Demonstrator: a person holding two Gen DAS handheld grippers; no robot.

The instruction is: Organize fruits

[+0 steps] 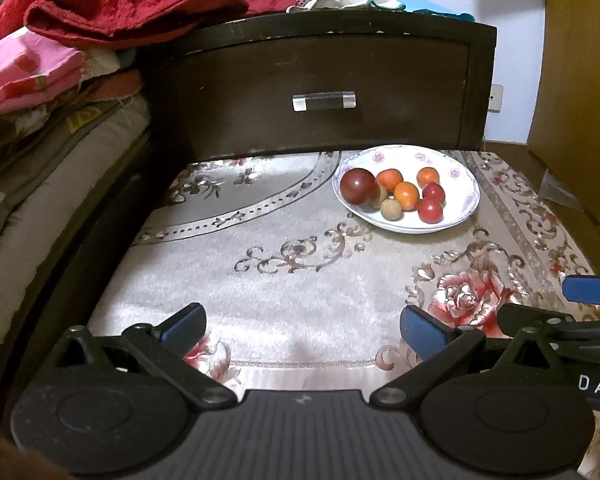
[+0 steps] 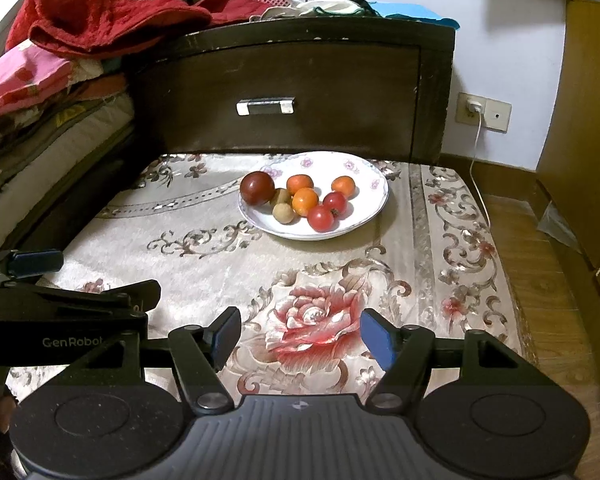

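All the fruits [image 2: 300, 200] lie together in the plate [image 2: 364, 216], which sits at the far end of the surface [image 2: 228, 288], close to the dark drawer [image 2: 284, 80] behind it. There is one big dark red fruit [image 2: 257, 188], three orange ones, two small red ones and two small tan ones. They touch or nearly touch each other.

The left hand-held gripper [image 1: 302, 326] is down at the near end, fingers wide apart, holding nothing. The right hand-held gripper [image 2: 300, 338] is beside it, fingers also wide apart and holding nothing.

From the left one, the plate is ahead and off to the right. From the right one, it is nearly straight ahead. So I think the right one is nearer and has the easier reach. Both are well apart from the plate.

The fruits are round, so they have no long side and point no way. The plate is round too.

This could be the fruits waiting to be sorted, or already gathered in the plate. The pictures fit both.
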